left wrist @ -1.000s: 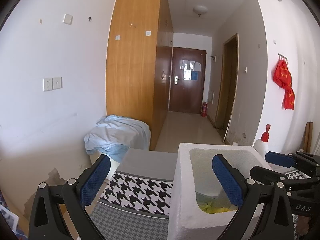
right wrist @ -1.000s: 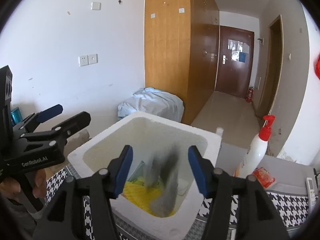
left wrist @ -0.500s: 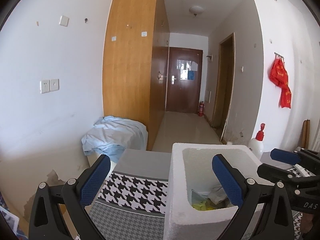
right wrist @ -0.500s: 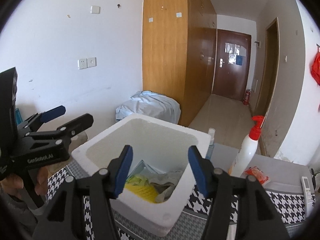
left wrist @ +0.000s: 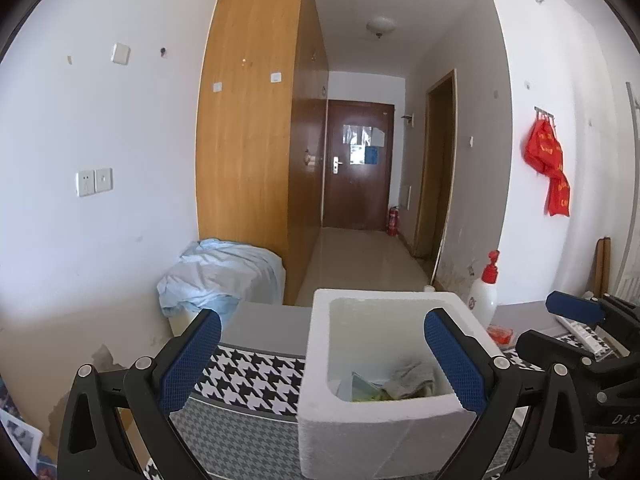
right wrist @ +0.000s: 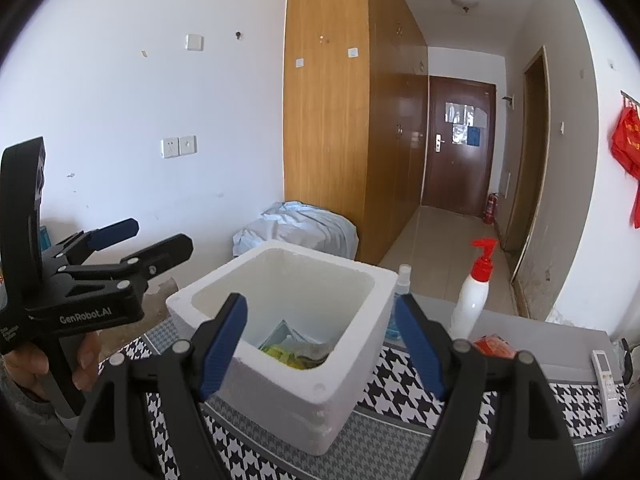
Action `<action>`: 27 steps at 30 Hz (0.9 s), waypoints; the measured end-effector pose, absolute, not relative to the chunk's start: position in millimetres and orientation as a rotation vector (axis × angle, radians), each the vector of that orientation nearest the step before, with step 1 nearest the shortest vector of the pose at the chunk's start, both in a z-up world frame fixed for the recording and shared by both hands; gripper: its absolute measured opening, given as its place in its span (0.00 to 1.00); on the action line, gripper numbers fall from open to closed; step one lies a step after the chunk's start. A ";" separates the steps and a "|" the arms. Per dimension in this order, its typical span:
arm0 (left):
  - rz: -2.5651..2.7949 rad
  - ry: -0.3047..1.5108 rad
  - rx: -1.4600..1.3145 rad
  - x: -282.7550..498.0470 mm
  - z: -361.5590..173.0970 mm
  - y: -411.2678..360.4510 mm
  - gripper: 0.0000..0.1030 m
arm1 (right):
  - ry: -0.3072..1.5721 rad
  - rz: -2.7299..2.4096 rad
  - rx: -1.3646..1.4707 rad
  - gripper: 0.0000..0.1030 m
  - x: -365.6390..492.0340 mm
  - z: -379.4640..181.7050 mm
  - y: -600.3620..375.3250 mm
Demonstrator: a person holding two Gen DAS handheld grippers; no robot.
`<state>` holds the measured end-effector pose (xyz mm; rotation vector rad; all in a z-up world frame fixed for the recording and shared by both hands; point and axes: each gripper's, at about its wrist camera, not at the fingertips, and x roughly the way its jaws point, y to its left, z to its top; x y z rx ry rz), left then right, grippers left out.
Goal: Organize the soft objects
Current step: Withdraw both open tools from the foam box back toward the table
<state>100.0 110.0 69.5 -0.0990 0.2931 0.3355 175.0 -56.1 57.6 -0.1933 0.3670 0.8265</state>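
Two grippers up, both empty. We see the houndstooth table cover (right wrist: 400,372), then the white foam box (right wrist: 320,396) standing on it, soft objects (right wrist: 296,350) lying inside at the bottom: grey cloth, yellow-green bits. Right gripper (right wrist: 320,334) sits over the box's near rim, jaws spread, just been opening, nothing between them. Left gripper (left wrist: 320,354) wide too, off the box's left side. We judge a drop just done; next needs finding another soft item. Red packet (right wrist: 494,346) by the pump bottle (right wrist: 474,300) maybe.
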 end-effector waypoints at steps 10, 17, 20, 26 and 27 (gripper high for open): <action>0.311 0.288 -0.097 90.4 71.2 94.4 0.99 | 0.347 0.820 -0.161 0.82 167.5 58.9 -76.7; 0.290 0.278 -0.107 82.4 69.7 86.2 0.99 | 0.343 0.818 -0.150 0.82 163.2 56.2 -89.1; 0.286 0.277 -0.104 80.3 69.1 83.9 0.99 | 0.343 0.811 -0.149 0.86 161.6 54.0 -90.5; 0.273 0.279 -0.104 77.1 64.9 79.7 0.99 | 0.332 0.803 -0.136 0.93 157.2 52.9 -97.9; 0.269 0.279 -0.104 76.7 64.1 78.8 0.99 | 0.329 0.797 -0.136 0.94 156.6 52.6 -99.6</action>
